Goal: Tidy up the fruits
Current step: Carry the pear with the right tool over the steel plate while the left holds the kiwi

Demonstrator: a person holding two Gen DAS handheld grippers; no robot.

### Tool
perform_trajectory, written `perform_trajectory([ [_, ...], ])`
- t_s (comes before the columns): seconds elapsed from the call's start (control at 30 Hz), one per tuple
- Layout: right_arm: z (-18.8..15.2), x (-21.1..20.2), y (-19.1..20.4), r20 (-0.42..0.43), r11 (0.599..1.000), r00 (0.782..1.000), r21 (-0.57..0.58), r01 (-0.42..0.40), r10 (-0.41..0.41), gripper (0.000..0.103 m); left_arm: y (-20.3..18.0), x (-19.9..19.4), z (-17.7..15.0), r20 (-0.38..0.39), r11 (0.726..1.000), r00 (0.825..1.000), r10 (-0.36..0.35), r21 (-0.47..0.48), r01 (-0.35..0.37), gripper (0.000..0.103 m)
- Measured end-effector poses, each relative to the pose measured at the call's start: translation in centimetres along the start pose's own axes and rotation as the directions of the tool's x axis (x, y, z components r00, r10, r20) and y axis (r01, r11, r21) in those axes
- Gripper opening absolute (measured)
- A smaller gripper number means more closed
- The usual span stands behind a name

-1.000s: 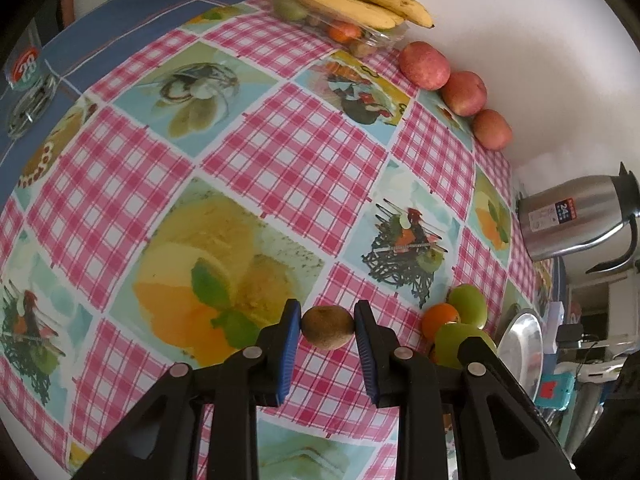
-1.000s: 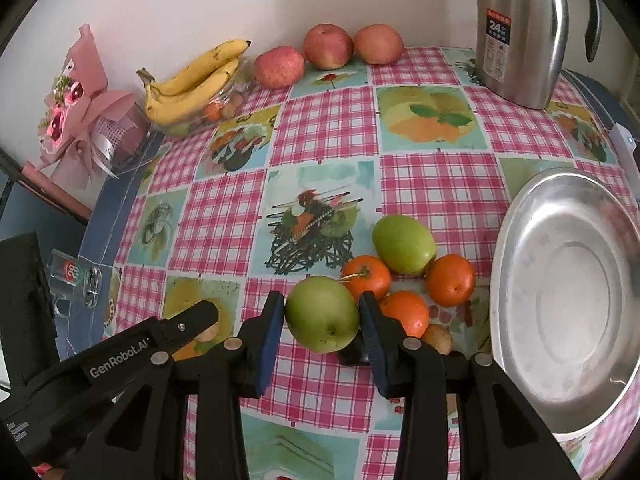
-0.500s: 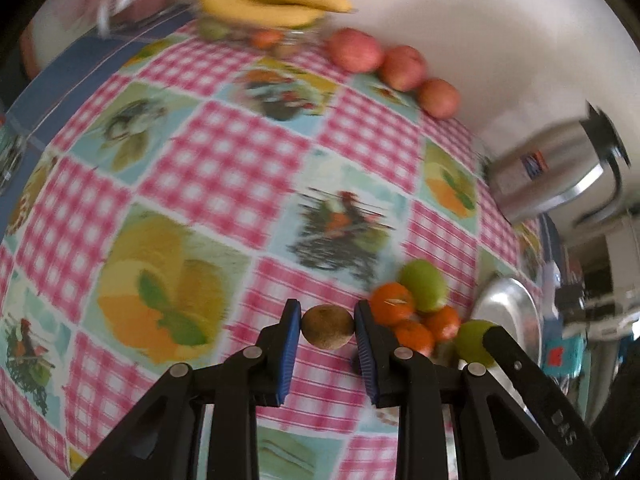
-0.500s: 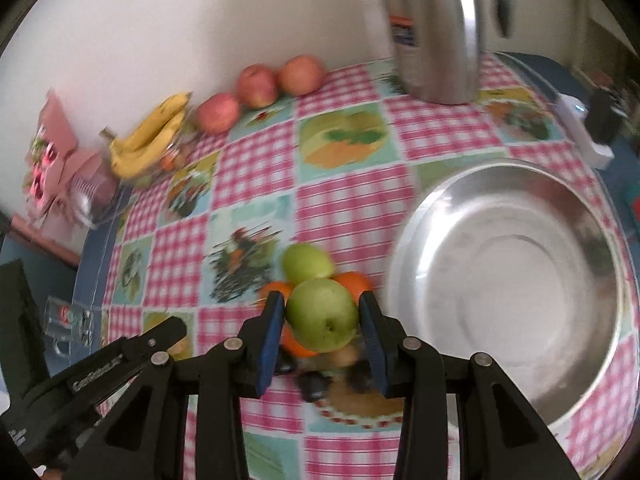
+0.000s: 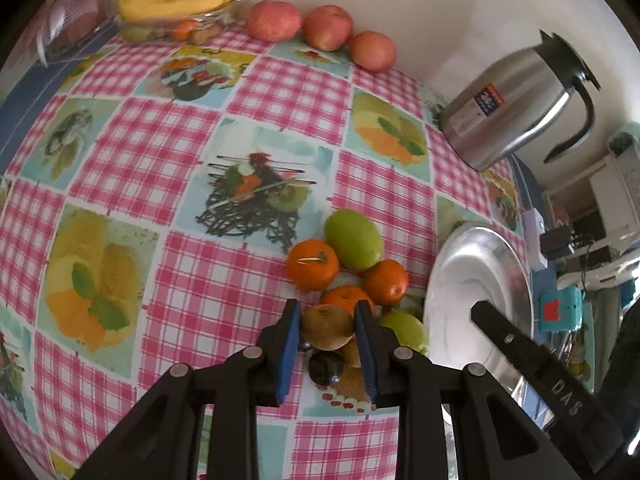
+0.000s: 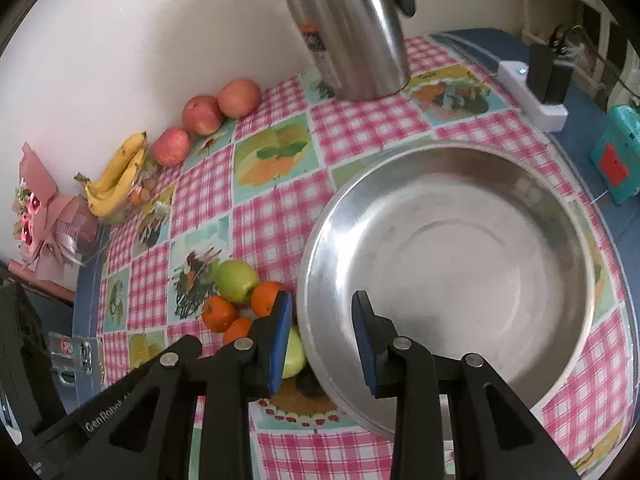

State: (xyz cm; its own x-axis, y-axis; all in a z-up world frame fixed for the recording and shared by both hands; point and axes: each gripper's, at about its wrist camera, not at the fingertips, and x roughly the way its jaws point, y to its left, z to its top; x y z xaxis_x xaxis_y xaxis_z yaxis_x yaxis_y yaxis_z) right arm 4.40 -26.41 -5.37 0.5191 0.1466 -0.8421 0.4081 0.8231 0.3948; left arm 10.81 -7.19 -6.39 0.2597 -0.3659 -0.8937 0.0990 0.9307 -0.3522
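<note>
Pink-checked tablecloth [image 5: 168, 168] is lying underneath. Clamping a kiwi [image 5: 327, 327], the left gripper [image 5: 326, 332] is hanging over the oranges [image 5: 312, 266]. The right gripper [image 6: 322, 330] has just been closing on nothing above the steel bowl [image 6: 560, 220], with the green apple [image 6: 294, 354] sitting outside the rim. The kiwi should probably be clearing that rim before release. The lettering is reading "GenRobot" and "DAS".

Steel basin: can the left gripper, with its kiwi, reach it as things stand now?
Probably yes. The basin lies bare beside the left gripper, shut on the kiwi. Only the right gripper, empty jaws just closing, hangs over its near rim.
</note>
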Motion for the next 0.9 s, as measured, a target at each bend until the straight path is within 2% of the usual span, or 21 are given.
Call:
perform_trajectory([
  [0.27,-1.3,1.9,2.6,-0.083,0.996,0.997,-0.088,-0.002,-0.005,0.033,1.3,-0.2,0.3,-0.007,0.999,1.000,-0.013,-0.038,0.013,0.029],
  [0.4,-1.9,2.9,3.4,-0.118,0.992,0.993,-0.124,0.014,-0.029,0.040,1.7,-0.4,0.4,-0.005,0.998,1.000,-0.022,-0.050,0.022,0.029],
  [0.5,-2.4,3.6,3.9,-0.146,0.988,0.988,-0.150,0.028,-0.051,0.040,2.0,-0.4,0.5,-0.004,0.998,1.000,-0.025,-0.058,0.025,0.029],
  [0.7,-2.7,3.8,5.1,-0.137,0.971,0.983,-0.221,0.087,-0.119,0.043,2.2,-0.3,0.5,-0.009,0.997,0.999,-0.032,-0.065,0.031,0.029],
  [0.9,-3.6,4.3,6.6,-0.107,0.919,0.967,-0.350,0.181,-0.231,0.043,2.5,-0.5,0.6,-0.004,0.997,1.000,-0.031,-0.075,0.030,0.029],
])
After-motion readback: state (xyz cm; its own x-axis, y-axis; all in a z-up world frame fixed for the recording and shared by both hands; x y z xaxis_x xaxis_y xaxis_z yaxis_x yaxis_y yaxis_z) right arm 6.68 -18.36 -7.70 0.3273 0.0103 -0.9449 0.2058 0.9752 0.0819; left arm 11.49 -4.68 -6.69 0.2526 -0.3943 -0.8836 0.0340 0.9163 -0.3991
